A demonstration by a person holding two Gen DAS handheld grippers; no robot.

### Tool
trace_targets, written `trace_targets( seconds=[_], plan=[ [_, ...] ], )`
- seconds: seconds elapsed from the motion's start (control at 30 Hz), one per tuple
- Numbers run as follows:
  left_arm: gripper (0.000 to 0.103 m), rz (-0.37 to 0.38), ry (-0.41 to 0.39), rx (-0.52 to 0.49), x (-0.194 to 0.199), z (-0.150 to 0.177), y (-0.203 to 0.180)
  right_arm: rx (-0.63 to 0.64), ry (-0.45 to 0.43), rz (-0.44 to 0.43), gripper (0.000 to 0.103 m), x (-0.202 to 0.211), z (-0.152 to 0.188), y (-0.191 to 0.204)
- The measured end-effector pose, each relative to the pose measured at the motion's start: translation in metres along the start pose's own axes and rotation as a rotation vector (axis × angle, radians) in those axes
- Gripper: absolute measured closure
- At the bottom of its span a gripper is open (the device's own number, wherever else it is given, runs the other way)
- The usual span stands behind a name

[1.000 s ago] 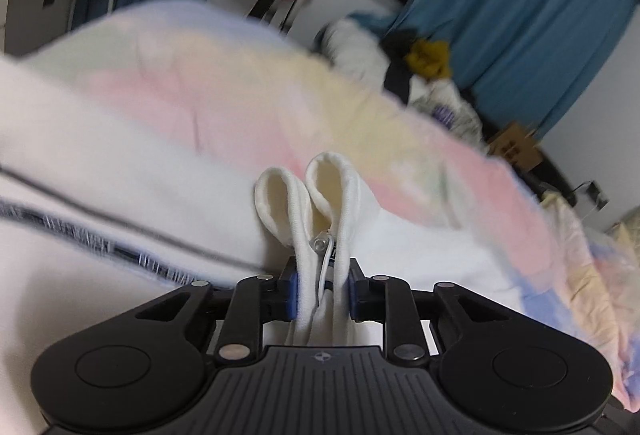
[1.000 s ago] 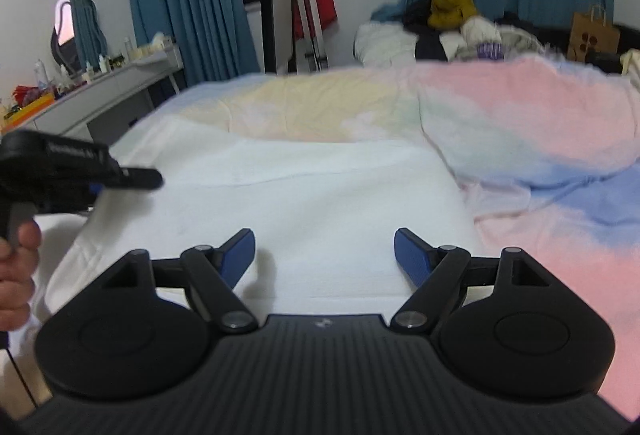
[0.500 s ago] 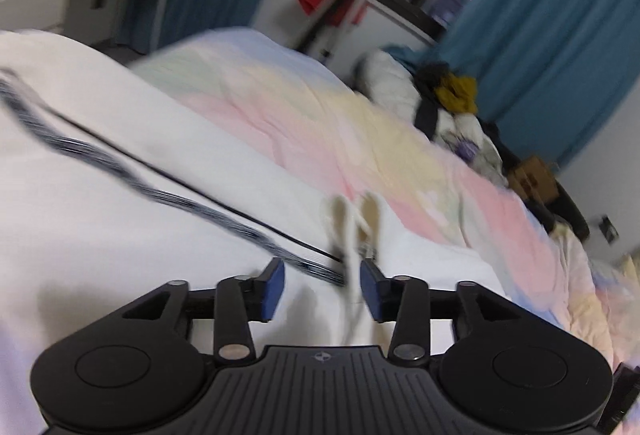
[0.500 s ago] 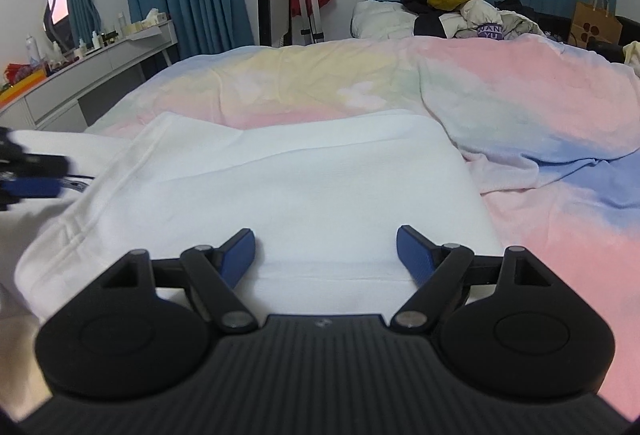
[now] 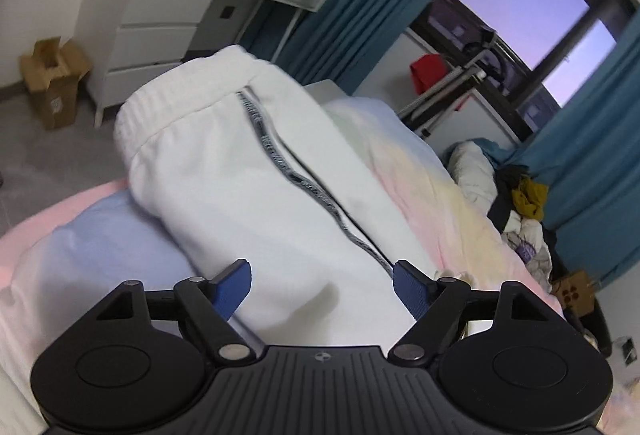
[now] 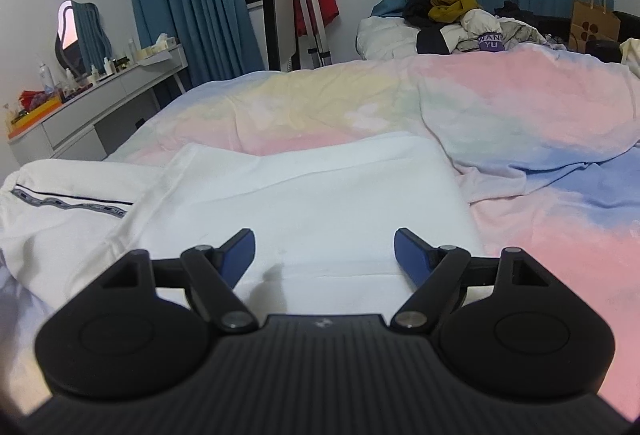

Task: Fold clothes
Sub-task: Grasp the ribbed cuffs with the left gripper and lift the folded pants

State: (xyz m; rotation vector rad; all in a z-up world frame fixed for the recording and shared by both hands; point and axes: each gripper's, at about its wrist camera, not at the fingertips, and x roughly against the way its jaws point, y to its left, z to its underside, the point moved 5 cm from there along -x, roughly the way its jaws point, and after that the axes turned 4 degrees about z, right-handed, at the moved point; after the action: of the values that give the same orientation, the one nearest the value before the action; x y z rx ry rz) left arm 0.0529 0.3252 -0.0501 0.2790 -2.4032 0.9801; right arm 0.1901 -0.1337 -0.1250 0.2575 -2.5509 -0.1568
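Observation:
A white garment with a dark patterned side stripe (image 5: 256, 171) lies folded on the pastel bedspread (image 5: 432, 171). Its ribbed waistband end (image 5: 180, 107) points toward the bed's edge. My left gripper (image 5: 322, 287) is open and empty, just above the garment's near part. In the right wrist view the same garment (image 6: 312, 203) lies folded flat, with the striped part (image 6: 68, 203) at the left. My right gripper (image 6: 324, 251) is open and empty above its near edge.
A white dresser (image 5: 168, 19) and a cardboard box (image 5: 52, 83) stand on the floor beyond the bed's edge. A pile of clothes (image 6: 452, 19) lies at the far end of the bed. A paper bag (image 6: 592, 19) stands at the far right. Blue curtains frame the window.
My left gripper has let go of the white fabric edge, opened wide and swung left toward the waistband end. The folded part now lies flat. My right gripper stayed open.

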Motion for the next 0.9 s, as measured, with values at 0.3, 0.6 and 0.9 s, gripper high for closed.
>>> trace_targets(
  seconds=[0.3,0.6,0.9],
  plan=[
    [0.021,-0.010,0.001,0.124,-0.002,0.005,0.027,-0.033,0.026,0.000,0.025,-0.008,0.002,-0.002],
    [0.020,0.020,-0.002,0.273,0.000,0.010,0.045,-0.027,0.079,0.018,0.025,-0.019,0.012,-0.004],
    [0.019,0.065,0.071,0.417,-0.034,0.014,0.067,-0.008,0.079,0.037,0.024,-0.021,0.014,0.001]
  ],
)
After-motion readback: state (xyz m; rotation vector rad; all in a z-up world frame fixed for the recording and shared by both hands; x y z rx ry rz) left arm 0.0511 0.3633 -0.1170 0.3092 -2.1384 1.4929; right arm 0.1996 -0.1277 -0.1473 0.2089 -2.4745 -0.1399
